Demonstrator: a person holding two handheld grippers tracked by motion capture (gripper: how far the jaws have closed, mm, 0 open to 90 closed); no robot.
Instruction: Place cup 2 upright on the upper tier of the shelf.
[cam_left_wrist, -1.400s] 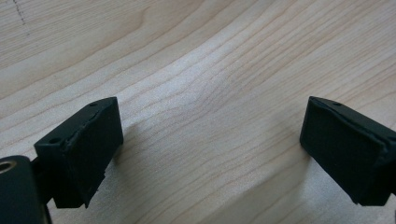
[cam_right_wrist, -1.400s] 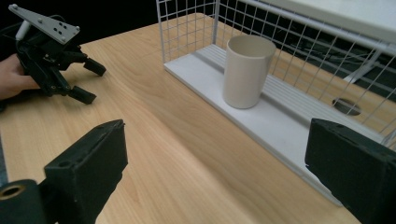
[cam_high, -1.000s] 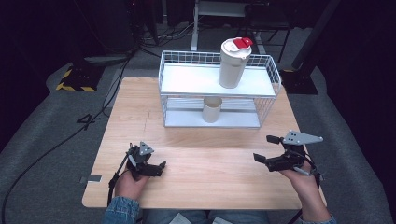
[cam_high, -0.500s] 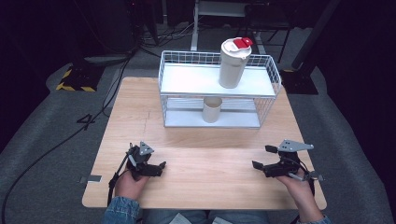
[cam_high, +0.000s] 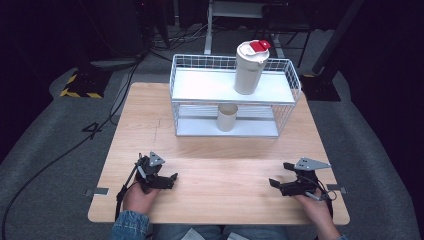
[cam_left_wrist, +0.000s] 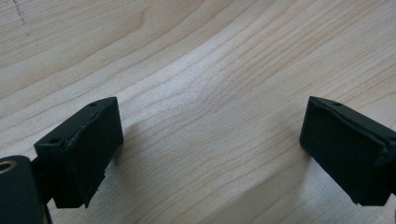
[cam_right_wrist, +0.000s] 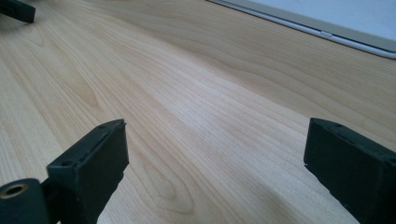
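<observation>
Surroundings: wire rack (cam_high: 287, 82) at worktop's (cam_high: 210, 150) far edge, nothing between it and grippers.
Tumbler (cam_high: 250, 67): upright on rack's upper shelf (red-tabbed lid up).
Cup (cam_high: 227, 117): upright below.
Left gripper (cam_high: 170, 180): spread, empty.
Right gripper (cam_high: 274, 183): spread, empty.

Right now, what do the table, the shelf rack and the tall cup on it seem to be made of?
Table: light wood, matt, grain lines visible. Shelf rack: white wire grid, probably coated metal. Tall cup: smooth cream body with a red lid tab, likely plastic.
</observation>
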